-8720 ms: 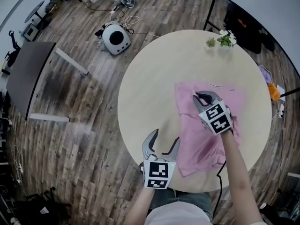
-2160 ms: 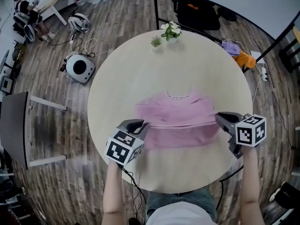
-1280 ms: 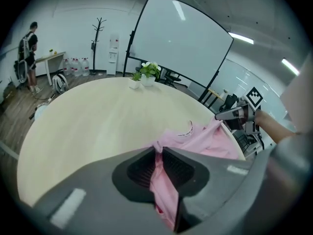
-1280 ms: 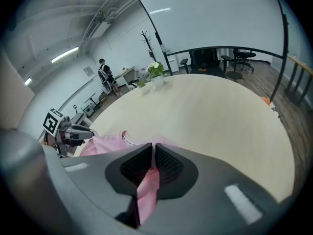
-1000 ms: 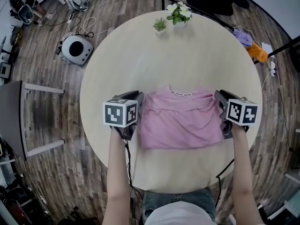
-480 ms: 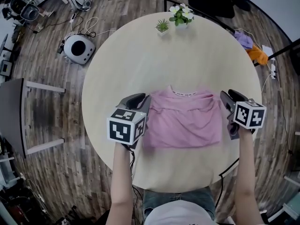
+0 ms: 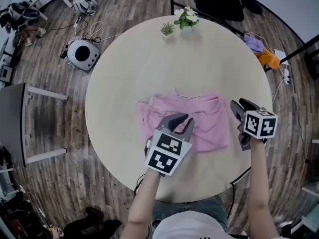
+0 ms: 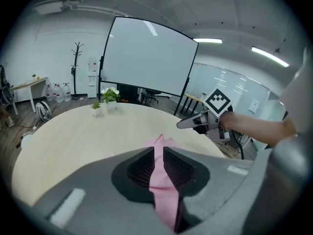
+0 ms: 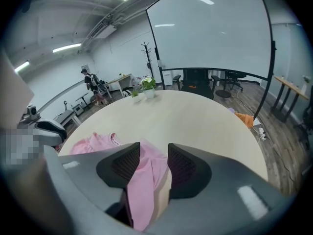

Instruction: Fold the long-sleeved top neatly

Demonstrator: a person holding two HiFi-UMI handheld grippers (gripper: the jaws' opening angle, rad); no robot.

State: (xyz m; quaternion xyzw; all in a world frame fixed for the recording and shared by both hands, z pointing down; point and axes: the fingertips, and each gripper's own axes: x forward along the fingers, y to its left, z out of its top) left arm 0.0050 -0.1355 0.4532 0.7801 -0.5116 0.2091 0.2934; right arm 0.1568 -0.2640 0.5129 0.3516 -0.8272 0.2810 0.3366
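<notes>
The pink long-sleeved top (image 7: 212, 121) lies on the near half of the round table (image 7: 124, 59), collar to the far side, lower part doubled up and the left side rumpled. The left gripper (image 7: 188, 117) is in over the middle of the garment. In the left gripper view its jaws are drawn almost together, with only a thin slot between them and a ridge of pink cloth pinched in it, rising to a small peak just past the tips. Over on the right, the right gripper (image 7: 237, 103) sits at the top's right edge. In the right gripper view its jaws stand clearly apart: a fold of the pink fabric runs between them, lying against one pad, with bare tabletop showing by the other, so the cloth is not clamped. At the far edge of the table, well away from the top, stand two small potted plants (image 7: 180, 20).
</notes>
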